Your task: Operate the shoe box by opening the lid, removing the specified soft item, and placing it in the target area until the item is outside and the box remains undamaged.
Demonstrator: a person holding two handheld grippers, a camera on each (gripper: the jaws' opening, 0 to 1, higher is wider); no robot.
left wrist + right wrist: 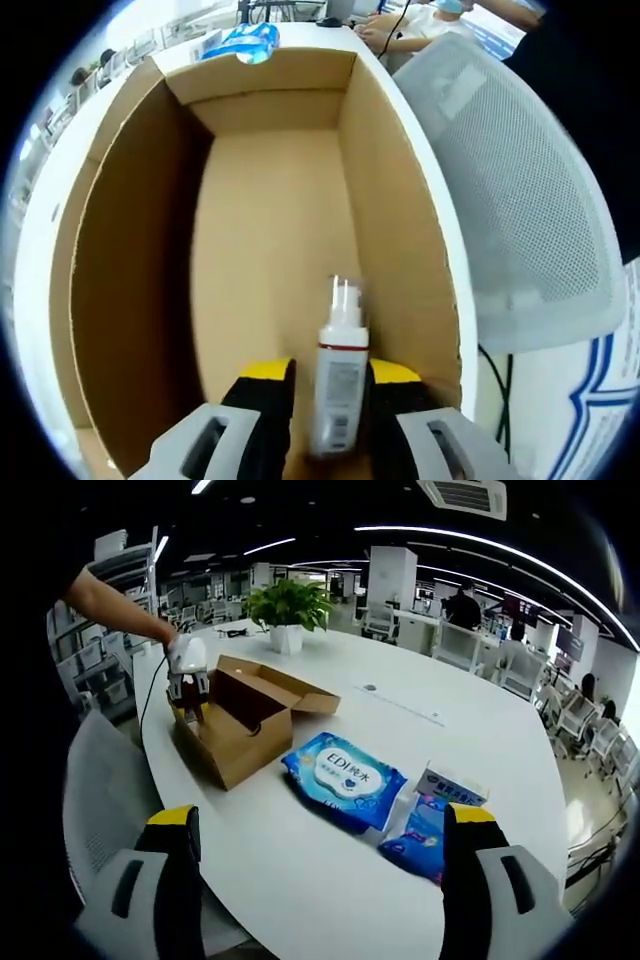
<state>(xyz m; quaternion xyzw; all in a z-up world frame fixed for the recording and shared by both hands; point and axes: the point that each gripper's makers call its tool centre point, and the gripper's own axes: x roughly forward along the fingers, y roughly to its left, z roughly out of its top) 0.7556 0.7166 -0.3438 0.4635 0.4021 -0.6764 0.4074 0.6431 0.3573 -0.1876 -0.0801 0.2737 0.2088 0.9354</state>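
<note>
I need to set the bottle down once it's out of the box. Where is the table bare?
Bare table stretches beyond the open shoe box toward the potted plant, and along the near edge in front of the blue wipes pack. It is crowded right of that pack, where smaller packets cluster. The left gripper holds the bottle inside the box.

blue wipes pack (345,780): "EDI" plus Chinese characters, white oval label
spray bottle (338,385): label print too blurred to read
small blue packs (430,815): text unreadable
</note>
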